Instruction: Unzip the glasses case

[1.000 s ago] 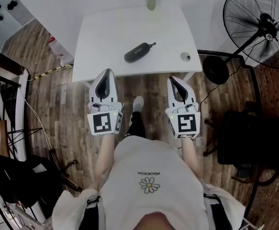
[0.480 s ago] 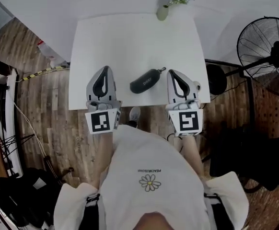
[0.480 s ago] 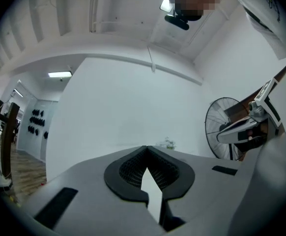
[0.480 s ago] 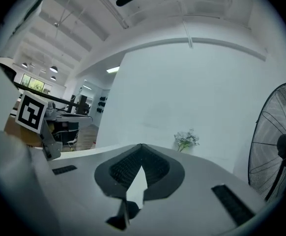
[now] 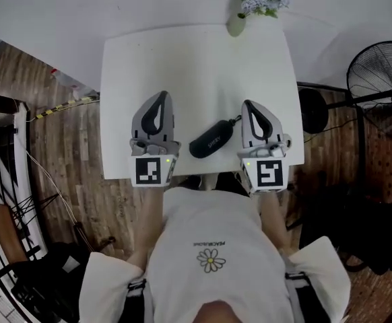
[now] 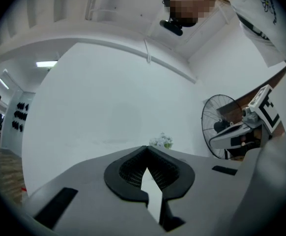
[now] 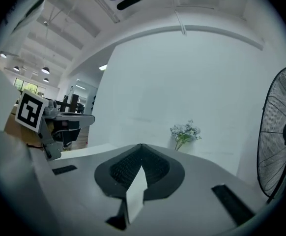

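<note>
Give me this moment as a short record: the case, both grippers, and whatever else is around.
surface: white table
target: dark glasses case, looks closed, lying near the table's front edge
left: left gripper jaws together, empty, beside the case, apart from it
right: right gripper jaws together, empty, on the case's other side, apart from it
also on table: vase of flowers at the far edge
off table: fan
progress: unzipping not yet begun

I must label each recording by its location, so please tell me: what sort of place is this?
Probably an indoor workroom or office. A white table stands on a wood-plank floor, a pedestal fan stands beside it, and the right gripper view shows a line of ceiling lamps beyond.
</note>
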`<state>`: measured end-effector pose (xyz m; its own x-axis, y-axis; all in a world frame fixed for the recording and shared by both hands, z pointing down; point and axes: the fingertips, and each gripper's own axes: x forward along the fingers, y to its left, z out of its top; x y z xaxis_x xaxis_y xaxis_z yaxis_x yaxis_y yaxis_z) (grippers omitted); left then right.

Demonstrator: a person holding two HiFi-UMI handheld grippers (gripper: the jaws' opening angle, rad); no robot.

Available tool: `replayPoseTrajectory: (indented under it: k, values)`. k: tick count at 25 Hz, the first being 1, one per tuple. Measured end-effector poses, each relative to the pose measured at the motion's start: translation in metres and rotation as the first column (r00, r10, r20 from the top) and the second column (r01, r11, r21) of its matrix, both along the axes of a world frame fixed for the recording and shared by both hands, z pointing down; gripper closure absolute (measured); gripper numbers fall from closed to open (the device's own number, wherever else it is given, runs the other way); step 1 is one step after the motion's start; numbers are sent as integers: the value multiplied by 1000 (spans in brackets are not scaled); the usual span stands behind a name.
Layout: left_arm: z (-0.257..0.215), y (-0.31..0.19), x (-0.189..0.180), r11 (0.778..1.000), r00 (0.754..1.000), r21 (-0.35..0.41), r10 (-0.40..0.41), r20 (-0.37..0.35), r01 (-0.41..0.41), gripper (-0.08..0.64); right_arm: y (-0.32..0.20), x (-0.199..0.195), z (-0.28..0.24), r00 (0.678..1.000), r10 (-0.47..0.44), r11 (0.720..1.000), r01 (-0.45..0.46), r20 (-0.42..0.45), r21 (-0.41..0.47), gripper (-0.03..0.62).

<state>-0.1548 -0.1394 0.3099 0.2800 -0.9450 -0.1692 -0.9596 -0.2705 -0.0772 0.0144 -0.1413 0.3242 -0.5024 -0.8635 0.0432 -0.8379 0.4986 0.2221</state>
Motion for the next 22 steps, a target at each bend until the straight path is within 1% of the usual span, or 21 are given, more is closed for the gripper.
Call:
replayPoseTrajectory:
  k: [2,4,6,8,10,13,14,15,17,19,22]
  values:
    - [-1,-7,6,1000,1000,-4,3,18,-2,546,-8,1,-1,1000,-22,1000,22,16,-2,588]
    - [-5,-15,11,1000,1000,-4,8,24,-8,546,-13,2,-3,999,-48,999,48,15,-9,588]
    - [-6,-22,19,999,998,-9,43,34,-43,546,-16,5,-3,998,-67,998,67,2,-17,588]
    - [-2,-24,30,995,994,-21,96,61,-95,546,-18,7,-2,997,-81,997,81,2,-17,588]
    - [12,-19,38,991,988,-50,131,85,-127,546,-15,10,10,994,-107,994,106,-3,-38,588]
    - [46,-12,44,978,980,-135,175,96,-161,546,-10,17,46,988,-152,981,147,-28,-125,588]
    - [61,-9,47,967,974,-178,203,103,-183,546,-9,19,59,987,-158,974,152,-26,-167,588]
    - [78,-6,49,951,964,-228,240,112,-210,546,-7,22,72,987,-160,965,152,-21,-212,588]
    - [111,3,51,911,945,-323,305,115,-255,546,-2,25,97,987,-160,942,149,-12,-300,588]
    - [140,11,48,885,944,-396,311,113,-245,546,5,27,121,986,-168,919,149,-22,-365,588]
    - [181,22,38,851,956,-492,273,112,-186,546,20,29,153,982,-181,884,137,-59,-446,588]
